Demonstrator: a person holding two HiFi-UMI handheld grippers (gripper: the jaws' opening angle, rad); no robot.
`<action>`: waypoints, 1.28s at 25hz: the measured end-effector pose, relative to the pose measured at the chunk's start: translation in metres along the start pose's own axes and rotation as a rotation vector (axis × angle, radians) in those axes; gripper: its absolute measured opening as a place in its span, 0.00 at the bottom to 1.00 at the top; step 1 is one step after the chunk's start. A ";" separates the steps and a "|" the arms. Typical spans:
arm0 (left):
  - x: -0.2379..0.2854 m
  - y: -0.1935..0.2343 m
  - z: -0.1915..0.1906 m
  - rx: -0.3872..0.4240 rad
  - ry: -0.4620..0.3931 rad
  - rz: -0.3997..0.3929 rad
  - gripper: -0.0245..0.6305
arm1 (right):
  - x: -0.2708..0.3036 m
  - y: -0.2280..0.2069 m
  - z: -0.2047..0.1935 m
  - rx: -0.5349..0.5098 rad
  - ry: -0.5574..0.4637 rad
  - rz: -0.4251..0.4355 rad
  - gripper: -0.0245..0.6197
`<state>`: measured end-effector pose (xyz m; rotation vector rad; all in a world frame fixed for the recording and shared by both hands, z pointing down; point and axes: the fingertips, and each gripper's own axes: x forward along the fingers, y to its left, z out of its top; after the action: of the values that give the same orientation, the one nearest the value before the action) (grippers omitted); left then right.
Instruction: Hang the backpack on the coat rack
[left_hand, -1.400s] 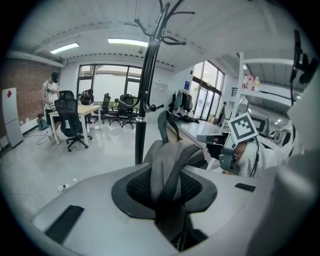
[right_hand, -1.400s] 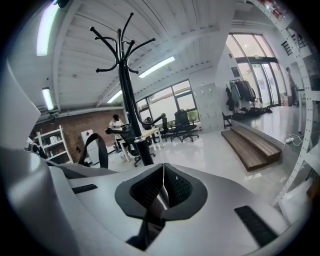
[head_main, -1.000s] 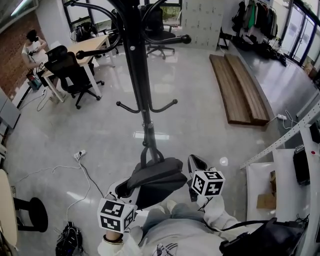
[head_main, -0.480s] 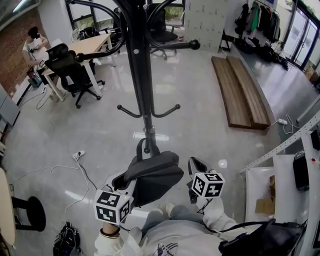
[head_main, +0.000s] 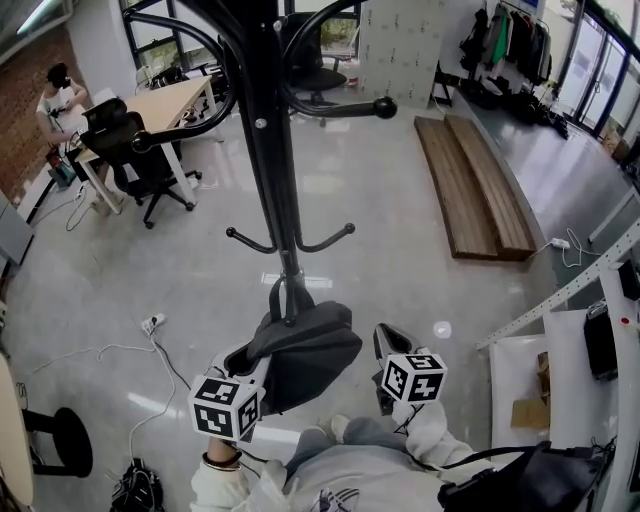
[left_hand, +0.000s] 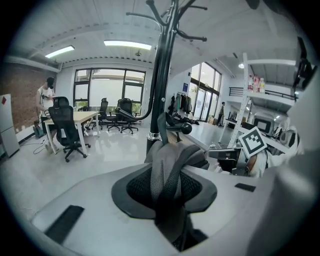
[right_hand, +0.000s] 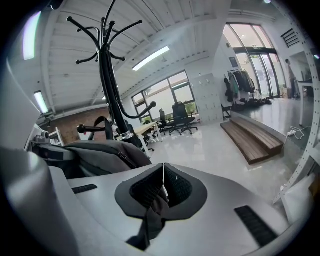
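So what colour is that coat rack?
The rack is black; the head view shows it best.

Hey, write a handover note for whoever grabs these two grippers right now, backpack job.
Left gripper: shut on the backpack's padded strap.
Right gripper: shut on a thin strap.
Backpack: held up in front of the coat rack pole, below its lower hooks.
Done: picked up, brought to the rack.
To do: lift it, loop the top handle over a hook, release.

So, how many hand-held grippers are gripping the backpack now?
2. The left hand-held gripper is shut on a padded strap on the backpack, left side; the right hand-held gripper pinches a thin strap on its right. No more are visible.
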<state>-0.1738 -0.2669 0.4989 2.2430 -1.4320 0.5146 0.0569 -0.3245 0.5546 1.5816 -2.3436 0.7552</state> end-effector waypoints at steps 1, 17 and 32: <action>0.003 0.001 -0.001 0.001 0.001 -0.001 0.18 | 0.000 -0.002 0.000 0.001 0.003 -0.005 0.06; 0.031 0.024 -0.026 -0.049 0.023 0.001 0.18 | -0.002 -0.010 -0.008 0.003 0.031 -0.043 0.06; 0.057 0.027 -0.042 -0.017 -0.057 -0.017 0.20 | 0.000 -0.006 -0.020 -0.012 0.064 -0.037 0.06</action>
<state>-0.1791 -0.2974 0.5685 2.2712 -1.4388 0.4348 0.0602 -0.3155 0.5736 1.5675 -2.2640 0.7712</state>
